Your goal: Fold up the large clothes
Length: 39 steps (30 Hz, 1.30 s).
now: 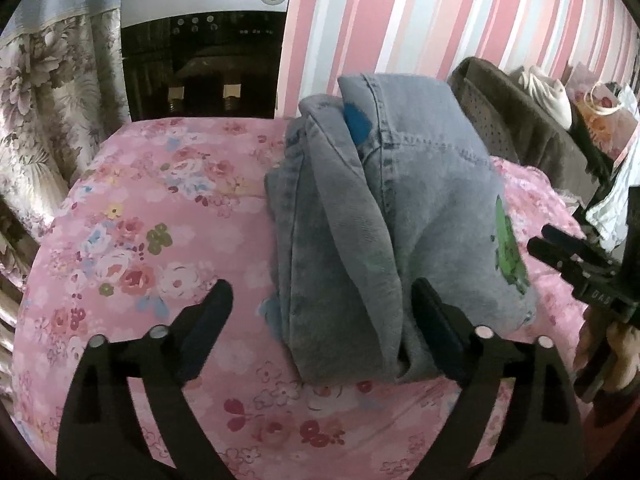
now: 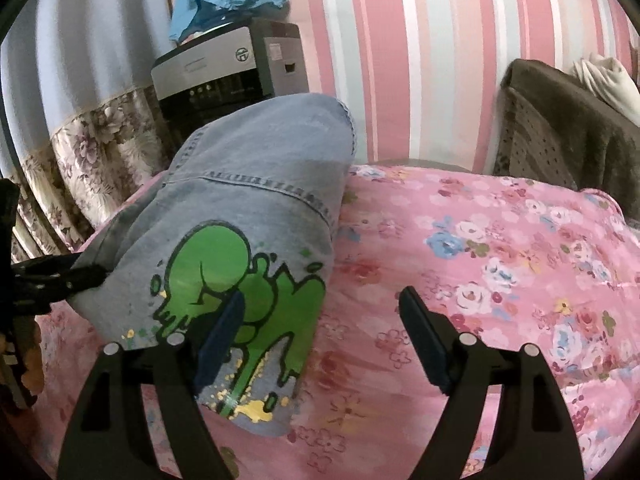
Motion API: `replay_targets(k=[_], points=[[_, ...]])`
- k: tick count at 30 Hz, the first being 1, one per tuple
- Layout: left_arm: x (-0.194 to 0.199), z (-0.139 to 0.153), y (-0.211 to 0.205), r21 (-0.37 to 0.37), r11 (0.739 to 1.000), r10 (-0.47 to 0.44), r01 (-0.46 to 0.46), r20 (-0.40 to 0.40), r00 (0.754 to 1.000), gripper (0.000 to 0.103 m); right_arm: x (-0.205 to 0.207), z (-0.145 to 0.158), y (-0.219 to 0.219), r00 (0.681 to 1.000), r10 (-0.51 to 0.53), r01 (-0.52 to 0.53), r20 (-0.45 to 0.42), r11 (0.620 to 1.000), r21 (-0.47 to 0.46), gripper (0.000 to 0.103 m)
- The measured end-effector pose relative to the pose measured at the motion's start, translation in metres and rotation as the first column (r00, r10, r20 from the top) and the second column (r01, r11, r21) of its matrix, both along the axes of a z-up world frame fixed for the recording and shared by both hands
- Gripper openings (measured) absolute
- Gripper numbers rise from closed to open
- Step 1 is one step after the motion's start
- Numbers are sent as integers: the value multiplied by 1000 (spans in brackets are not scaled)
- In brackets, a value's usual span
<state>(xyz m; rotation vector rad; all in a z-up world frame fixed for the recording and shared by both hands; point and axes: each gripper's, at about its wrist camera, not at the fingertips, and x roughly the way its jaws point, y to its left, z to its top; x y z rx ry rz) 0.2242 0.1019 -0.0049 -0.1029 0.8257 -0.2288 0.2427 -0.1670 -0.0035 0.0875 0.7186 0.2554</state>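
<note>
The folded pale-blue denim jeans with a green cartoon print (image 1: 400, 216) lie on the pink floral bedspread (image 1: 140, 220), their long axis running away from me towards the striped wall. My left tool (image 1: 322, 300) stands wide open and empty, with the bundle's near end between its fingers. My right tool (image 2: 320, 312), also open, sits just right of the bundle, so I judge the left is nearer.

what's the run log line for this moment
jeans: folded on bedspread | left gripper: open, not gripping | right gripper: open, empty
</note>
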Motion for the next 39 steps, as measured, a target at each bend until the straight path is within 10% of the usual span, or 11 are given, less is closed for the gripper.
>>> replay_targets(k=[11, 22, 27, 29, 39], points=[[22, 20, -15, 93, 996, 5, -8, 33, 999, 100, 2, -3, -8, 1000, -15, 16, -21, 999, 34, 80], [39, -44, 5, 107, 994, 14, 0, -129, 992, 100, 3, -18, 5, 998, 10, -8, -57, 999, 38, 80], [37, -47, 0, 45, 997, -63, 69, -129, 990, 73, 5, -21, 7, 997, 19, -13, -79, 997, 81, 80], [34, -46, -6, 9, 994, -111, 113, -124, 986, 44, 7, -25, 11, 996, 27, -18, -88, 995, 102, 80], [31, -47, -16, -1, 989, -146, 146, -92, 985, 30, 22, -42, 26, 985, 114, -90, -132, 980, 179, 72]])
